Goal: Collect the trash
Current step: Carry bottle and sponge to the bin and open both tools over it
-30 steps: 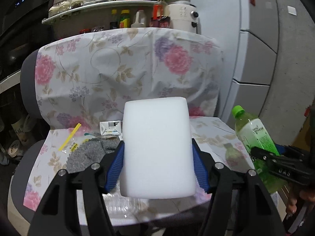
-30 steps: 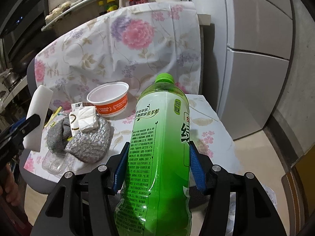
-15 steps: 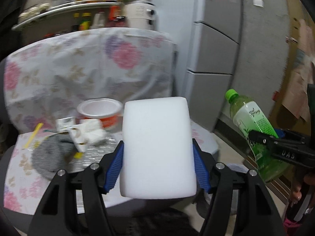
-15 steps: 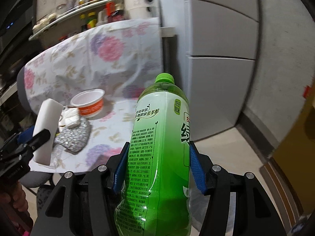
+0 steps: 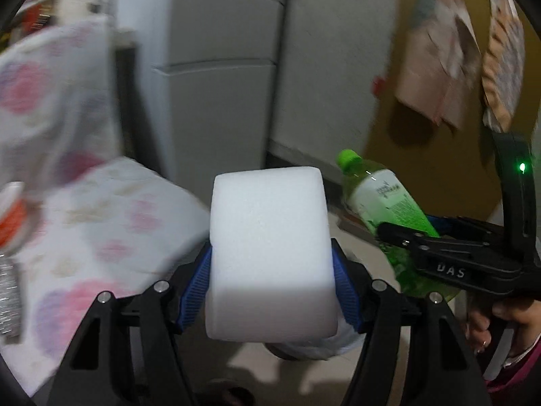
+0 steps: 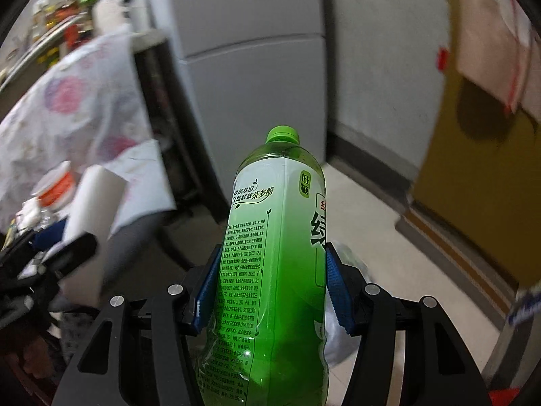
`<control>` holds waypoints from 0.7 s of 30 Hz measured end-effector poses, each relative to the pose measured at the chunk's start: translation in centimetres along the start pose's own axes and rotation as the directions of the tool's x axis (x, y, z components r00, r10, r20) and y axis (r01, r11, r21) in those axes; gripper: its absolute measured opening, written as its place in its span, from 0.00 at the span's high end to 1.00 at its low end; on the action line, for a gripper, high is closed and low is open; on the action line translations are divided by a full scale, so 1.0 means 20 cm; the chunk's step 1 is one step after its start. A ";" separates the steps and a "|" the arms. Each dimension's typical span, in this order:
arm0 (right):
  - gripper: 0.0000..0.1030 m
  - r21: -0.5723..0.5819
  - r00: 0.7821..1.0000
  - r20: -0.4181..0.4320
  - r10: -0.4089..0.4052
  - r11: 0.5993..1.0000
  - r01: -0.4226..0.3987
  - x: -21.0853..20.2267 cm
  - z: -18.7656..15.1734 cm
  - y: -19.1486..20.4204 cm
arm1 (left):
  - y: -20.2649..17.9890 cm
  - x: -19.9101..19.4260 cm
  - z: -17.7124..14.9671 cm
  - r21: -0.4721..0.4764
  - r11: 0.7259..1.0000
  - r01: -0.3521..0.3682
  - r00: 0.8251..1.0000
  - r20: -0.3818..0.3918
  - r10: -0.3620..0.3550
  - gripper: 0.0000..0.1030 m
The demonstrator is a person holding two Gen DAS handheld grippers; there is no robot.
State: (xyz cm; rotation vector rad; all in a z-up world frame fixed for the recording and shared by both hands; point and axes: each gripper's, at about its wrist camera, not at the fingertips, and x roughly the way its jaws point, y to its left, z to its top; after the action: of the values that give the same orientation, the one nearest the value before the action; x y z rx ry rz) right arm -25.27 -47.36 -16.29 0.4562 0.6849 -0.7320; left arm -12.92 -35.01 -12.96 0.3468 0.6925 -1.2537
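Two grippers each carry one piece of trash. In the left wrist view we see the left gripper [image 5: 270, 270] clamped on a white foam block [image 5: 270, 253], its blue pads [image 5: 196, 287] pressed against the block's two sides. In the right wrist view we see the right gripper [image 6: 270, 291] clamped on a green tea bottle [image 6: 270, 270], the pads [image 6: 206, 291] squeezing its lower body; the green cap [image 6: 283, 134] points away from the camera and the printed label faces us. Both items are held in the air, beside the chair and above the pale tiled floor [image 6: 372, 237].

From the left wrist view the bottle [image 5: 382, 209] appears to the right of the block, tilted, with a hand [image 5: 500, 324] on the right gripper's handle. To the left lies a flowered cloth [image 5: 101, 220], draped over the chair's seat and back, with an orange-and-white cup [image 5: 12, 216] at its edge. We note a crumpled white plastic bag [image 5: 314, 345] on the floor below the block. A grey refrigerator [image 6: 257, 67] stands behind, and a mustard-coloured door [image 6: 490, 186] lies to the right. The surroundings are motion-blurred.
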 end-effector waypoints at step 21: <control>0.22 0.094 0.994 -0.107 -0.029 0.995 0.039 0.35 0.00 -0.19 | 0.26 0.10 0.10 -0.038 0.992 -0.119 0.988 -0.106 0.115 0.13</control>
State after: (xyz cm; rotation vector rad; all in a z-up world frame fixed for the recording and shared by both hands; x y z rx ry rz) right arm -24.24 -53.16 -21.77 0.5751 0.7602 -0.7795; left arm -7.11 -36.20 -13.49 0.4130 0.7764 -1.1133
